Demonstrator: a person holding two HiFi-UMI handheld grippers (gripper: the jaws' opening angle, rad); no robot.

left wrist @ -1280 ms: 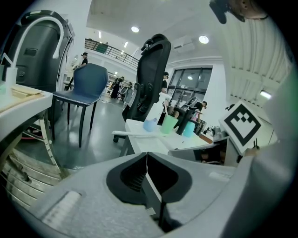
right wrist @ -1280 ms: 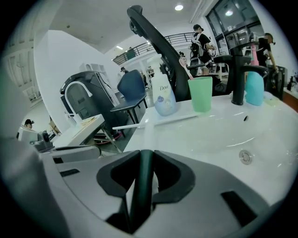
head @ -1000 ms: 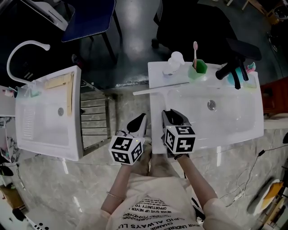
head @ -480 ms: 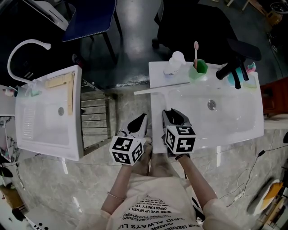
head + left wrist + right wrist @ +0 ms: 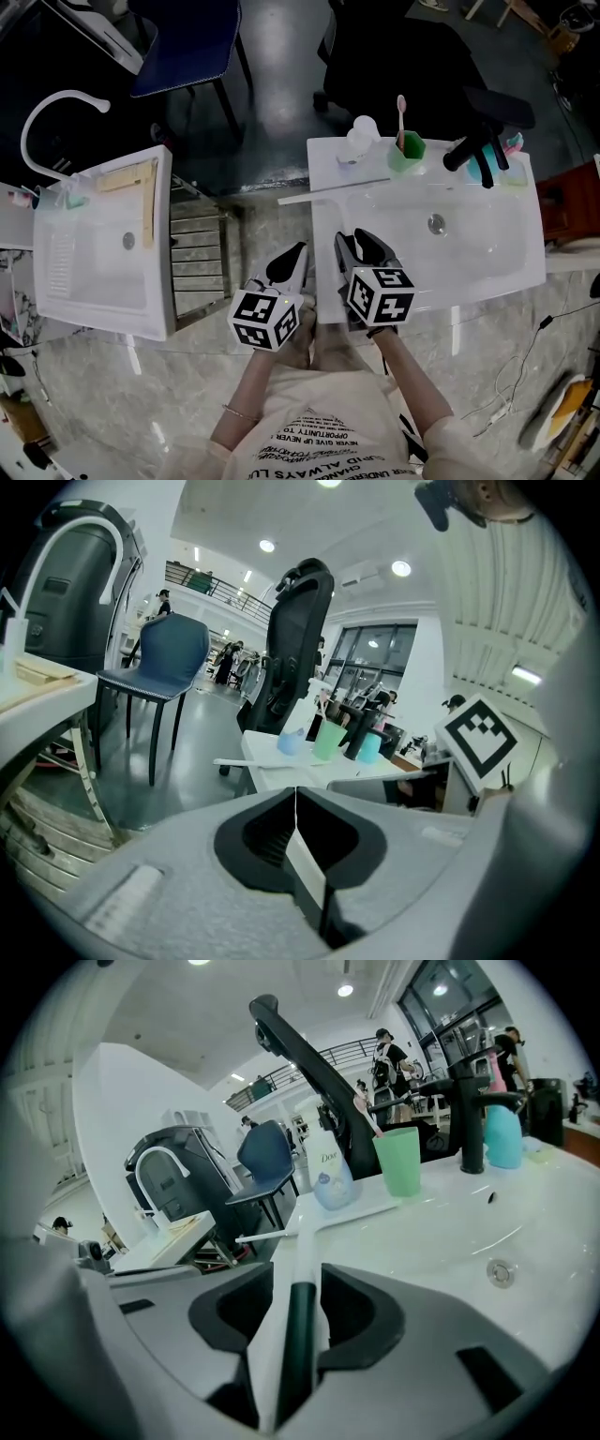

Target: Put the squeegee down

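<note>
Far left, the left sink point(image 5: 155, 281) with its curved tap point(image 5: 47, 105) is out of play, with wooden strips point(image 5: 142, 192) parked along its right rim. Next over, the left gripper point(image 5: 298, 251) hangs just off the front-left corner of the right sink point(image 5: 469, 274), above the gap between the two sinks. Its jaws are clenched flat together on nothing, and it looks parked there to stay clear of the drop. The squeegee point(image 5: 334, 188) is already down on the right sink. Its blade lies along the back-left edge just in front of the bottle point(image 5: 359, 136) and green cup point(image 5: 408, 150), with the left tip overhanging the left edge. The handle runs along the left rim toward the front edge. The right gripper point(image 5: 361, 242) sits over that end, tilted down, with the handle's dark grip between its jaws. The jaws are opening and the pads look to be coming off, so the rim is carrying the weight. The flat rim keeps it out of the basin and away from the black tap point(image 5: 473, 145) at the back right. My read: placement is done bar the pull-back. That wants a straight retreat along the handle, or the jaws could drag it off the edge.
</note>
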